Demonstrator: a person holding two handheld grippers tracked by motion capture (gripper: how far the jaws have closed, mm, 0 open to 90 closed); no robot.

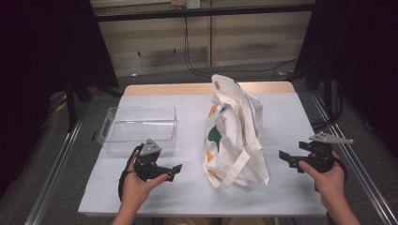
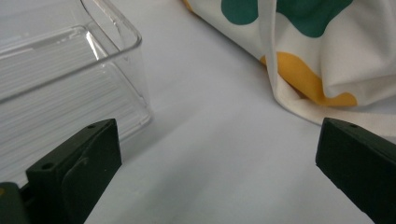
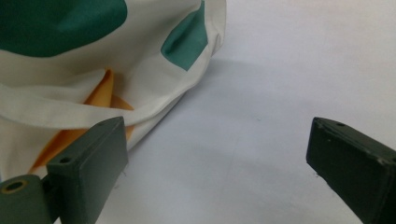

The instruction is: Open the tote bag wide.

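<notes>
While the tote bag (image 1: pixel 234 131) lies between them, left gripper (image 1: pixel 174 169) and right gripper (image 1: pixel 285 157) gape wide — both empty.

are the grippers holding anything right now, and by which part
Nothing is held. The left gripper and right gripper both stand open, either side of the cream cloth tote bag with green and orange patches.

**Free lanes beside the bag**

Bare table (image 1: pixel 187 192) lies open between the clear box (image 1: pixel 141 127) and the cloth bag (image 1: pixel 234 131). Right of the bag is also free. The bag itself blocks the middle.
</notes>
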